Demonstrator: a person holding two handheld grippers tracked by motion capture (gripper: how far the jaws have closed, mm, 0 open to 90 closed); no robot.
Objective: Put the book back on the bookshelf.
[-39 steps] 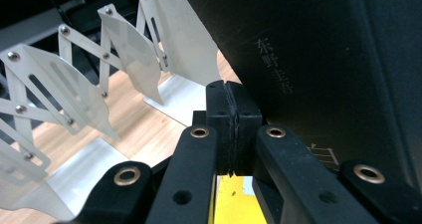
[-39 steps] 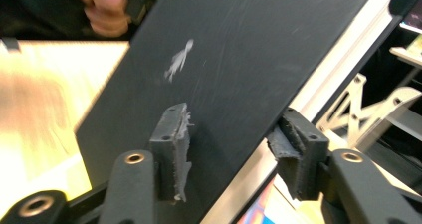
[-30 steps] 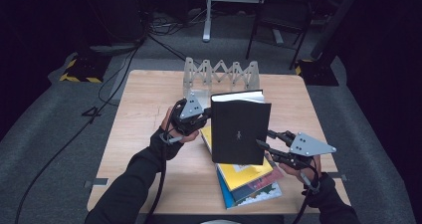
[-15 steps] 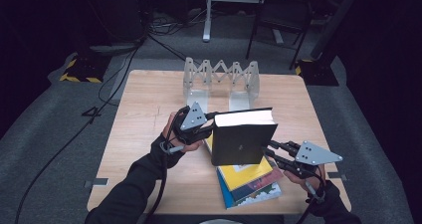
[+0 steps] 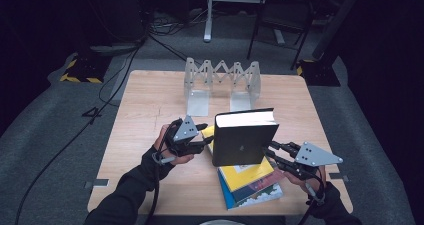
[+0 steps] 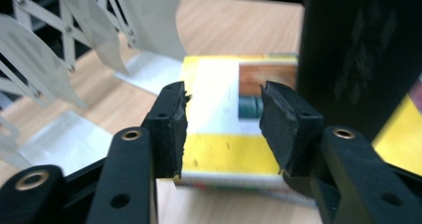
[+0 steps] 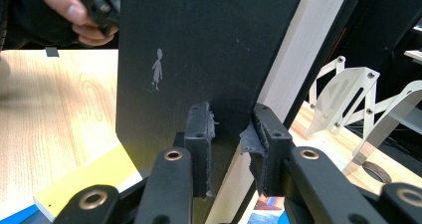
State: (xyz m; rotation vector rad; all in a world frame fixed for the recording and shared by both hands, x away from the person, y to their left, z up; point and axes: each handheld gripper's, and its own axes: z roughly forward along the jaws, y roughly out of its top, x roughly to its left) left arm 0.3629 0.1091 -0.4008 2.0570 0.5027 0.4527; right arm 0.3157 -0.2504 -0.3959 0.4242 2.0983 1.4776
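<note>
A thick black book (image 5: 244,137) stands upright over a stack of books. My right gripper (image 5: 272,152) is shut on its lower right edge. In the right gripper view both pads clamp the black cover (image 7: 199,50) and its white page block, with the right gripper (image 7: 229,139) pointing up at it. My left gripper (image 5: 205,135) sits just left of the book, apart from it; its jaws have just been opening. In the left gripper view the left gripper (image 6: 224,119) stands open over the yellow book (image 6: 224,144), nothing pinched, the black book (image 6: 358,55) at its right.
A folding metal book rack (image 5: 222,82) stands at the back of the wooden table (image 5: 150,105). The stack (image 5: 250,182) holds a yellow book on top and blue-edged ones beneath, near the front edge. Cables trail from both grippers off the near side.
The left gripper's jaws have come apart and it has slid down and off the black book's left edge. The book's top has sunk lower, still in the right gripper.
</note>
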